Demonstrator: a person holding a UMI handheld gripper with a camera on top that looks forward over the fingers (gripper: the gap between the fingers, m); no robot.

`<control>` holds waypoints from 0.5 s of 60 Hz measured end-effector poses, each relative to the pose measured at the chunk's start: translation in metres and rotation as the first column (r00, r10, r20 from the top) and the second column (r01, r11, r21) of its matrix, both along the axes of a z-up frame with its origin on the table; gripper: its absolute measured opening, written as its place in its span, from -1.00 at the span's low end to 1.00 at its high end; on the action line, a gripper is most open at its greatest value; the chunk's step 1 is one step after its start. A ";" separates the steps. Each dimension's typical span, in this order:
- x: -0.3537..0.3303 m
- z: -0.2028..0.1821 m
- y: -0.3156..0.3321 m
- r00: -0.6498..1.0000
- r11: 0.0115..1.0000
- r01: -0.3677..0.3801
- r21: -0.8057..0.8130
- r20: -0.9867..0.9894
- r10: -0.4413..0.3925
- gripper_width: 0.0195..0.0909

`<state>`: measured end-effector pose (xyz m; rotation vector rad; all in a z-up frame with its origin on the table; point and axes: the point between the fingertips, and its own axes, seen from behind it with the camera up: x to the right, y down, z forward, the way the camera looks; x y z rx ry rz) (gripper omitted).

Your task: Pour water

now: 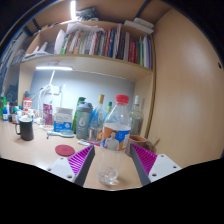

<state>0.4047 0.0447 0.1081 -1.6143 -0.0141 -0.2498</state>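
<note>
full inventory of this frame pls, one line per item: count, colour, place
Water bottle: 1, clear with red cap and blue label, on the desk just ahead of the fingers.
Mug: 1, black, on the desk far to the left.
Coaster: 1, red, round, on the desk by the left finger.
Other bottles and containers: several, mixed colours, along the wall behind the water bottle.
Books: a row, mixed colours, on the shelf above.
Desk: 1, light wood.
Gripper: 1, white fingers with magenta pads, open, holding nothing.
</note>
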 end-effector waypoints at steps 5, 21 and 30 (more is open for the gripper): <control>0.010 -0.004 0.020 1.000 1.000 0.017 0.005 -0.004 -0.017 0.65; 0.023 -0.013 0.064 0.997 0.998 0.044 0.046 -0.068 -0.041 -0.09; 0.020 -0.014 0.067 0.995 0.998 0.042 0.049 -0.098 -0.037 -0.34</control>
